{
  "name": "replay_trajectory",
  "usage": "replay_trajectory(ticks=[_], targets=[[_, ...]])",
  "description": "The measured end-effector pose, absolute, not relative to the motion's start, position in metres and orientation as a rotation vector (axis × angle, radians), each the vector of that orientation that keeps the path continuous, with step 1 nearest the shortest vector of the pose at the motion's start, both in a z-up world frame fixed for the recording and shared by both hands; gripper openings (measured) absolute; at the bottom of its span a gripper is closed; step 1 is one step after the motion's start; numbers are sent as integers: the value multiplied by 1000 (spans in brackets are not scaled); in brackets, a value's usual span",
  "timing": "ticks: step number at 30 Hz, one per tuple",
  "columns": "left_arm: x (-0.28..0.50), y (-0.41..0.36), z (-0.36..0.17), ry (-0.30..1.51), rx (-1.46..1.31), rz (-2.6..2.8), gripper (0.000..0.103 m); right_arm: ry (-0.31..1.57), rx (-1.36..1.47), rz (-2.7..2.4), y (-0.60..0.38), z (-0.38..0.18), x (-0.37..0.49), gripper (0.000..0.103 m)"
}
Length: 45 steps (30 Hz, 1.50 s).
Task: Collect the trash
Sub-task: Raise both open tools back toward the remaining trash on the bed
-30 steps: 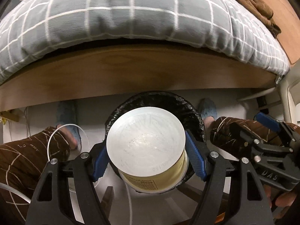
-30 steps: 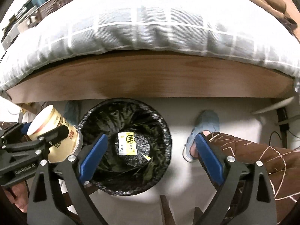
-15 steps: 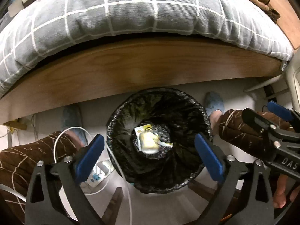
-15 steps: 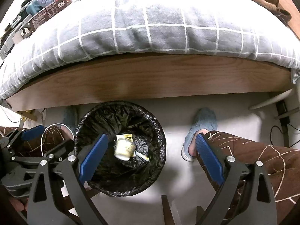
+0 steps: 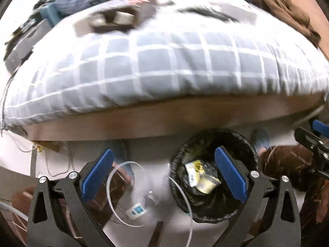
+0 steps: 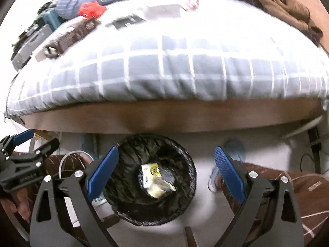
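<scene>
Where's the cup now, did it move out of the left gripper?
Yes. The cup has dropped from the left gripper into the bin, beside a yellow wrapper.

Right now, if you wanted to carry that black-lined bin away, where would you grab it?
Probably by its rim, coming straight down from above. The bin stands upright on the floor with its round mouth open to the top, so one finger could slip inside the bag-covered edge and the other outside, pinching the wall.
</scene>
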<state>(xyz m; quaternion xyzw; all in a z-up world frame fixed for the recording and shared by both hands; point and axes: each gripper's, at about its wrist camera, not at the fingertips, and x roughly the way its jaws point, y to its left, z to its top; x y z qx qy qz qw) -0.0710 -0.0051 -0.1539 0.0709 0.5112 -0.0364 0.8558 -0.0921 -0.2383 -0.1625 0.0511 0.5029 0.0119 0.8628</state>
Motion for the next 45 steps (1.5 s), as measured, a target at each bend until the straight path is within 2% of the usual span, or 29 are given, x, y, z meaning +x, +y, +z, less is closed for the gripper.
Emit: replay_trajectory(ticks=[7, 20, 26, 33, 45], targets=[[-56, 40, -118, 1018, 115, -20, 97, 952, 79, 74, -214, -117, -75, 91], [-2, 137, -52, 912, 102, 118, 97, 897, 25, 114, -180, -80, -21, 91], [36, 145, -31, 888, 86, 119, 97, 877, 21, 116, -176, -62, 12, 91], [85, 113, -38, 905, 48, 27, 97, 882, 9, 116, -178, -61, 57, 91], [134, 52, -90, 975, 16, -96, 97, 953, 28, 111, -191, -105, 113, 90]])
